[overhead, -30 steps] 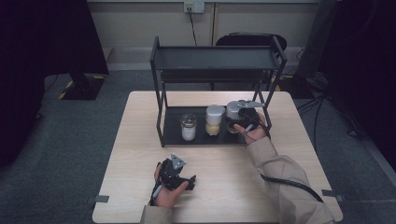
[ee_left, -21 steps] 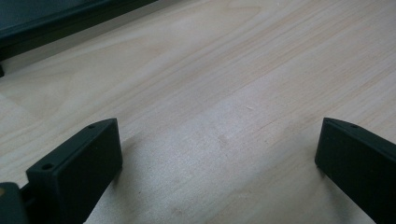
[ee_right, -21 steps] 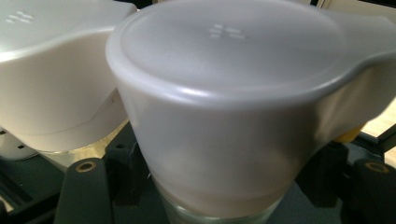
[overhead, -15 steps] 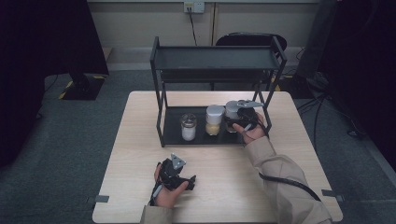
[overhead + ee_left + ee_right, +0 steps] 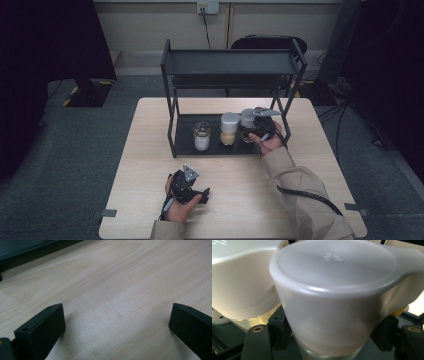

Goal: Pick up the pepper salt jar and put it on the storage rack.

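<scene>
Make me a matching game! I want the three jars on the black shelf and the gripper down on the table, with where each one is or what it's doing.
Things:
1. small glass jar with white powder
2. middle jar with grey lid and yellowish contents
3. grey-lidded jar on the right
4. left gripper

States:
A. open, over bare light wooden table
B. between the right gripper fingers
C. leftmost on the black metal rack
D. between two other jars

Pairs: 1-C, 2-D, 3-B, 4-A
</scene>
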The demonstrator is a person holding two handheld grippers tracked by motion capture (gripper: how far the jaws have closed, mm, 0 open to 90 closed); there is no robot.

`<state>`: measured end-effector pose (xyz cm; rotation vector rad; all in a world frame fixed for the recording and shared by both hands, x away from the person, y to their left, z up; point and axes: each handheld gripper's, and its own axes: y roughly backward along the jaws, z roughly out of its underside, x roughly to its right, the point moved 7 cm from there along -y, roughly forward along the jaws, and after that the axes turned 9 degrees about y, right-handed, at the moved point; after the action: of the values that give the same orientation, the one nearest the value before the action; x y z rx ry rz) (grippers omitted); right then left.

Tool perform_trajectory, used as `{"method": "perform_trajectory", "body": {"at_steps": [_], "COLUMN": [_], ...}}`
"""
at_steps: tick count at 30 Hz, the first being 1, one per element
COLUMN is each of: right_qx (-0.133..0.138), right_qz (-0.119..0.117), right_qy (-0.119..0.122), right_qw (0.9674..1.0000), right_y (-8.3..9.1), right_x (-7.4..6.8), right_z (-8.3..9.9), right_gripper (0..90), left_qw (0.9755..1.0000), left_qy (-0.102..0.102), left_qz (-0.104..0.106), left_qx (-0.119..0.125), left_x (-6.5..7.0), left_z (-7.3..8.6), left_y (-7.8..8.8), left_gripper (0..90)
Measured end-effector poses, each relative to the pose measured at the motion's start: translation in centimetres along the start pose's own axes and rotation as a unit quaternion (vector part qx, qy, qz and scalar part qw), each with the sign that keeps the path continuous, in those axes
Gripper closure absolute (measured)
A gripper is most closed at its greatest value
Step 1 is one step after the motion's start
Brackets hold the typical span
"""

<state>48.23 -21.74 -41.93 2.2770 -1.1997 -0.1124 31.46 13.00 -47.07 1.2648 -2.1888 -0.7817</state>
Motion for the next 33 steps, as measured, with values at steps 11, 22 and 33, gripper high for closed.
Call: {"method": "perform_trajectory", "body": {"at_steps": [11, 22, 33], "right_qx": [-0.003, -0.020, -0.039], "right_qz": [-0.001, 0.002, -0.001], "right_qy": [0.005, 0.001, -0.009], "right_qw": [1.0000, 0.9998, 0.9992], "right_y": [0.29, 0.62, 0.54], "right_x": [-0.05, -0.02, -0.51], "right_z": [0.20, 0.06, -0.29], "right_gripper": [30.1, 29.3, 12.1], "left_qw": [1.0000, 1.0000, 1.0000], "left_qy": [0.000, 0.000, 0.000], "left_qz": [0.000, 0.000, 0.000], "left_qx": [0.000, 0.000, 0.000], "left_x": [0.00, 0.00, 0.00], "left_z": [0.00, 0.00, 0.00], "left_y": [0.00, 0.00, 0.00], "left_gripper": [0.1, 0.0, 0.0]}}
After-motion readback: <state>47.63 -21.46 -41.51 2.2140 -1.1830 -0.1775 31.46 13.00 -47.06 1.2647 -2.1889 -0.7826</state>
